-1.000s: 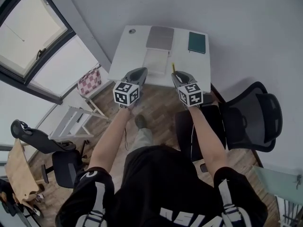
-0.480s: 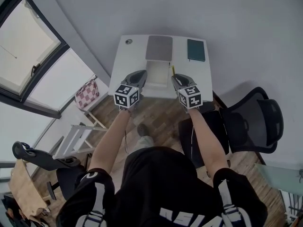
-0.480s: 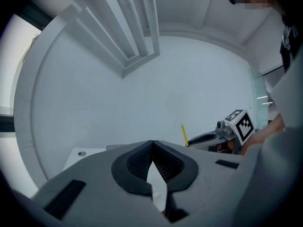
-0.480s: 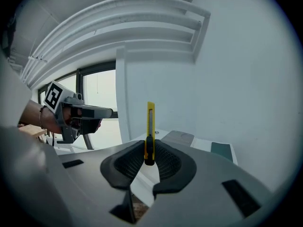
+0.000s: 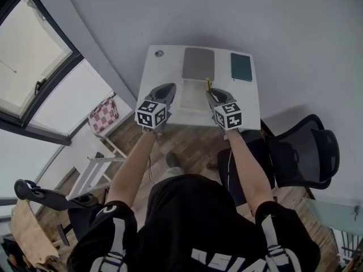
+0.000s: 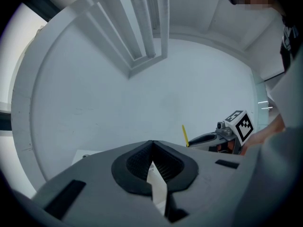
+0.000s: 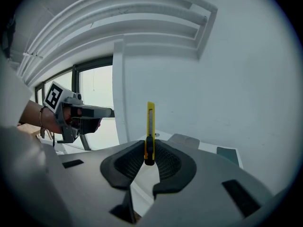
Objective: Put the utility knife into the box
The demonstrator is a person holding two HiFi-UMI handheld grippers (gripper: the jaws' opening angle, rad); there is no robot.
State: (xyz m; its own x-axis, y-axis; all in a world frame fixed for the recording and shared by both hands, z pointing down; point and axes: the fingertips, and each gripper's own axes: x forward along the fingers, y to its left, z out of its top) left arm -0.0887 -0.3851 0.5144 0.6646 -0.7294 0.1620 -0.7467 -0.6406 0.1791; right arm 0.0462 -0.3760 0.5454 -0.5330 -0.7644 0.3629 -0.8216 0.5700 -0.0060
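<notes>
Utility knife (image 7: 150, 126) grasped by right gripper (image 7: 149, 149), left gripper (image 6: 152, 146) closed, both closer to table (image 5: 164, 78).

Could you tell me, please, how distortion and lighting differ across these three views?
Head view: even light, sharp, mild wide-angle bend. Left gripper view: strong fisheye, black corners, soft grey light. Right gripper view: same fisheye; utility knife sharp, window overexposed.

The utility knife (image 7: 150, 122) was coloured yellow with a black slider, and the right gripper (image 7: 149, 148) and left gripper (image 6: 152, 146) were finished in grey with black ribbed pads (image 7: 166, 162), their marker cubes (image 5: 151, 113) patterned in black-and-white squares. The table (image 5: 164, 72) was white, the box (image 5: 198, 65) grey and white, and the notebook (image 5: 241, 67) dark teal. A cloth (image 5: 105, 107) was checked in pink and white, the chair (image 5: 303, 152) was black, and the floor (image 5: 187, 137) was brown wood-grained.
</notes>
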